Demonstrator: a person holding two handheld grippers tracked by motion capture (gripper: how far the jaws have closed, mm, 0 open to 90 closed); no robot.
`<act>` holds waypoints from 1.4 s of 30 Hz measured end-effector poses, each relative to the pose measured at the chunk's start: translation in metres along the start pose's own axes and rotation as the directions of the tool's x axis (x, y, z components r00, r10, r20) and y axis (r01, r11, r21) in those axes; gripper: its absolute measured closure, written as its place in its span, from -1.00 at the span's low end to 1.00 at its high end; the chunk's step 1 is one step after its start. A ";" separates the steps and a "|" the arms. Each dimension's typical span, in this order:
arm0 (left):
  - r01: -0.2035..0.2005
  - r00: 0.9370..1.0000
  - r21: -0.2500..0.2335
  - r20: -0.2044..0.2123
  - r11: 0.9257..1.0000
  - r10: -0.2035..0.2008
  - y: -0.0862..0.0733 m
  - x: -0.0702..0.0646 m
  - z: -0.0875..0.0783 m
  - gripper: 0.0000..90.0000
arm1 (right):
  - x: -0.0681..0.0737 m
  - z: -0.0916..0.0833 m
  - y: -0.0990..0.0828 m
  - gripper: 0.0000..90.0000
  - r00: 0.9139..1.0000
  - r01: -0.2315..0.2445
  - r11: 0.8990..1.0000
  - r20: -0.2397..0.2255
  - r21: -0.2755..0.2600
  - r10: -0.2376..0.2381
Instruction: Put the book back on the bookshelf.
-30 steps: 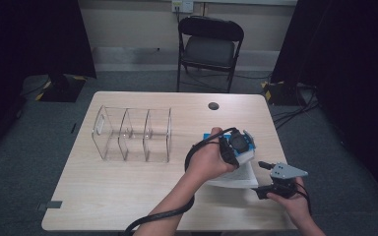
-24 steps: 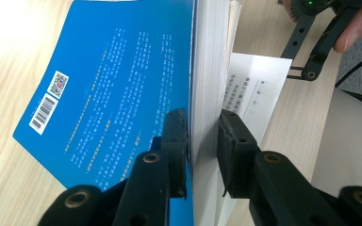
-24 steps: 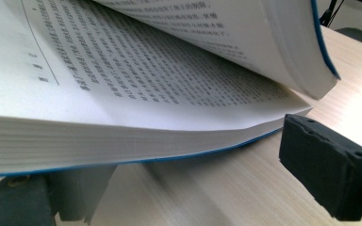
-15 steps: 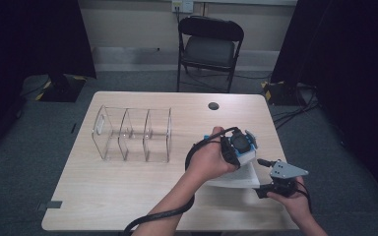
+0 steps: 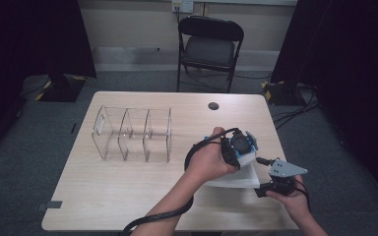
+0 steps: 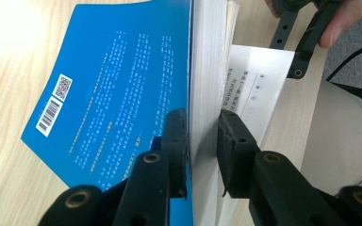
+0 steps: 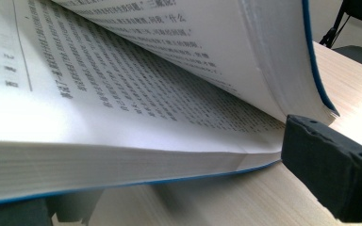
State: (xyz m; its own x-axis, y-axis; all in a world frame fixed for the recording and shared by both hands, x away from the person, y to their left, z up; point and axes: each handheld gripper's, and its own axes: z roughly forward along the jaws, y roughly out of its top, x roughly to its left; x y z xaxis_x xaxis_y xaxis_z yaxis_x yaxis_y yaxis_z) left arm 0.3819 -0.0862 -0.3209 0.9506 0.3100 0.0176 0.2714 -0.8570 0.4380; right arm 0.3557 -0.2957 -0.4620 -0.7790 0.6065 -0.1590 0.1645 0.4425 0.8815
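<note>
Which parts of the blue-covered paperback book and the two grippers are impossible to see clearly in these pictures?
- Blue-covered paperback book: high view, the left hand hides most of it.
- Its printed text: left gripper view, too small to read.
- Right gripper: right gripper view, one jaw cut off by the edge; grip unclear.
- Left gripper: clamps a page block.

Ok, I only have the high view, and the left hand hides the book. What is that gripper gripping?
Observer: The left gripper is shut on the book's raised part: the blue cover plus a thick stack of pages.
Operator: Anything on that cover?
Observer: A barcode and a QR code.
Operator: And the right gripper?
Observer: The right gripper sits at the lower stack, which lies flat on the table. Its jaws stand wide apart and do not appear to press.
</note>
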 end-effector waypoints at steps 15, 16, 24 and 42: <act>-0.030 1.000 0.021 -0.001 0.999 0.030 0.002 -0.004 -0.003 0.66 | -0.002 0.000 0.007 -0.76 1.000 0.013 1.000 -0.010 -0.019 -0.013; -0.030 1.000 0.021 -0.001 0.999 0.030 0.002 -0.004 -0.003 0.66 | -0.002 0.000 0.007 -0.76 1.000 0.013 1.000 -0.010 -0.019 -0.013; -0.040 0.999 0.026 0.001 0.999 0.040 0.002 -0.004 -0.005 0.66 | -0.002 -0.001 0.012 -0.77 1.000 0.018 1.000 -0.019 -0.016 -0.018; -0.042 0.999 0.027 0.006 0.999 0.042 0.006 -0.004 -0.011 0.66 | -0.004 -0.003 0.019 -0.78 1.000 0.020 1.000 -0.018 -0.012 -0.021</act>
State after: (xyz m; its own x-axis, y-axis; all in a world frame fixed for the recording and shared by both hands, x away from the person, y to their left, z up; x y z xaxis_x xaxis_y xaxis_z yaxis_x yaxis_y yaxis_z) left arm 0.3780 -0.0875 -0.3082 0.9619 0.2716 0.0309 0.2352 -0.8799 0.4129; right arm 0.3603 -0.2916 -0.4439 -0.7933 0.5849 -0.1690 0.1413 0.4469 0.8834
